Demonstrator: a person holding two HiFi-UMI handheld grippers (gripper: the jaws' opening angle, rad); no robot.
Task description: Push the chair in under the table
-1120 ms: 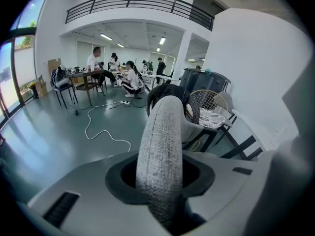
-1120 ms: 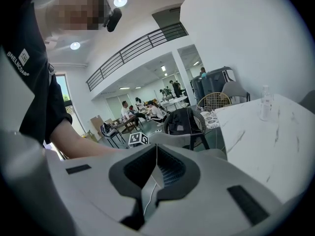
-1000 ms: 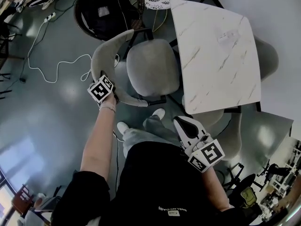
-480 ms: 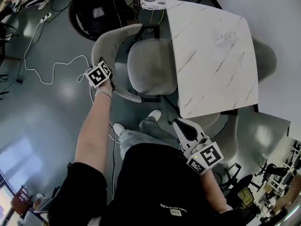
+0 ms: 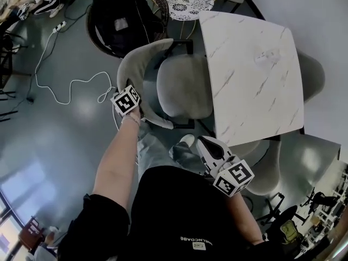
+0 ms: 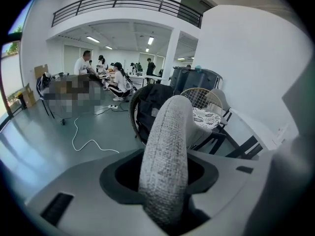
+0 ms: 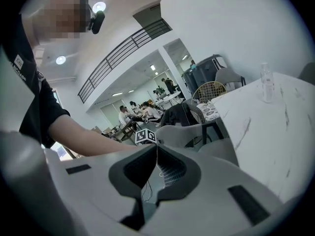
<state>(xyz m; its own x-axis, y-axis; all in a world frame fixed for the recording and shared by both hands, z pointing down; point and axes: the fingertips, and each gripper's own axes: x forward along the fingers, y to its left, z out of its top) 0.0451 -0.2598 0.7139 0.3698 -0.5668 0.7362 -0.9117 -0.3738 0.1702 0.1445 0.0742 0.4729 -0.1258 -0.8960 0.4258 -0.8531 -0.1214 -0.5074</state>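
Head view: the left gripper (image 5: 140,112) sits on the near end of the curved backrest (image 5: 137,64) of the grey chair (image 5: 185,86). The chair's seat lies just past that gripper, its far side tucked under the edge of the marble table (image 5: 255,64). The right gripper (image 5: 203,142) hangs low by the person's leg, near the table's closest corner and touching nothing. A white cable (image 5: 70,83) trails on the floor out to the left gripper's left.

Left gripper view: the jaws have just been opening and stand half wide. The backrest's edge rises between them with dark gaps at both sides, so it is not squeezed.

Right gripper view: the jaws are pressed together with nothing in them. The chair is ahead of the tips, and the table with a clear bottle (image 7: 266,90) stands to their right.
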